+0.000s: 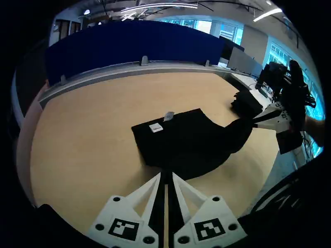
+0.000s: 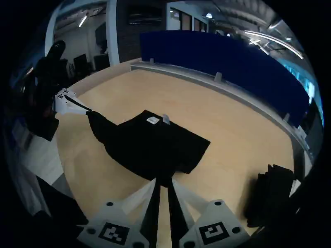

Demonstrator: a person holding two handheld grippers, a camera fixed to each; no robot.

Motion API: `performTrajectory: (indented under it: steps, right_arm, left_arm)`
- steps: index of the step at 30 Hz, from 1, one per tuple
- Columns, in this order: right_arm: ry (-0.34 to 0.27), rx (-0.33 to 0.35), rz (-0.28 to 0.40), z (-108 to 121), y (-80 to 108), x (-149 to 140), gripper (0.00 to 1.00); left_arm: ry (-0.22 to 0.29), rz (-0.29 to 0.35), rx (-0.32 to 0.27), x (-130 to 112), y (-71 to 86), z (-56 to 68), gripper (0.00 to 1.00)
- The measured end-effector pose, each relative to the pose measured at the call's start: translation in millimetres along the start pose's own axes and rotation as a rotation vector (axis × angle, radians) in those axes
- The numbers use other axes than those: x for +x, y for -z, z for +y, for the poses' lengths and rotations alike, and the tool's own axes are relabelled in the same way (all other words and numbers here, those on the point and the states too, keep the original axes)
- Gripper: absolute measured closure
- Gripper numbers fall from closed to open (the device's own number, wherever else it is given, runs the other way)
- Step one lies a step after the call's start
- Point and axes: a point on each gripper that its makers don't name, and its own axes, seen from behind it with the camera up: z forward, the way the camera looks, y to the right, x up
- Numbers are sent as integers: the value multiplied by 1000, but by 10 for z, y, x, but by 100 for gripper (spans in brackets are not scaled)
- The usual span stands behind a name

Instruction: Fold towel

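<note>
A black towel point(image 1: 186, 142) with a white label point(image 1: 156, 127) lies partly flat on the light wooden table point(image 1: 91, 124). My left gripper point(image 1: 166, 173) is shut on the towel's near edge, with dark cloth pinched between its white fingers. In the left gripper view, the right gripper point(image 1: 255, 120) holds another corner, lifted and drawn out to the right. In the right gripper view, my right gripper point(image 2: 163, 180) is shut on the towel point(image 2: 153, 149). The left gripper point(image 2: 85, 110) pinches the raised corner at the far left, and the label point(image 2: 152, 120) faces up.
A stack of folded black cloths point(image 1: 246, 103) point(image 2: 271, 194) sits near the table's edge. A blue partition point(image 1: 132, 45) point(image 2: 231, 62) runs along the far side of the table. Bare wood surrounds the towel. Desks and dark equipment point(image 1: 275, 76) stand beyond.
</note>
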Motion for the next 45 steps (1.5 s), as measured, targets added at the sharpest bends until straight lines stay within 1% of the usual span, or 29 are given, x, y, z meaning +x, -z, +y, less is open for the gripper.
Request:
performTrajectory:
  steps: [5, 9, 13, 21, 26, 29, 33, 45]
  right_arm:
    - [-1, -12, -7, 111, -67, 82, 88]
    - [2, -28, -10, 240, -172, 176, 88]
    - [-4, -41, -16, 379, -311, 255, 88]
    - [-41, -63, -27, 637, -637, 338, 88]
    - [-67, -64, -44, 725, -812, 311, 89]
    - [-76, -64, -52, 750, -885, 276, 88]
    - [-86, -68, -61, 780, -967, 225, 88]
    - [-125, -79, -78, 869, -1250, 96, 88]
  left_arm:
    - [14, 6, 24, 144, -89, -97, 95]
    - [21, 12, 39, 290, -198, -177, 95]
    - [33, 12, 48, 426, -340, -266, 95]
    - [59, 11, 57, 626, -653, -437, 95]
    - [46, -7, 69, 622, -859, -525, 95]
    - [41, -15, 69, 591, -956, -540, 95]
    - [45, -24, 67, 549, -1051, -553, 95]
    - [57, -26, 72, 437, -1341, -654, 95]
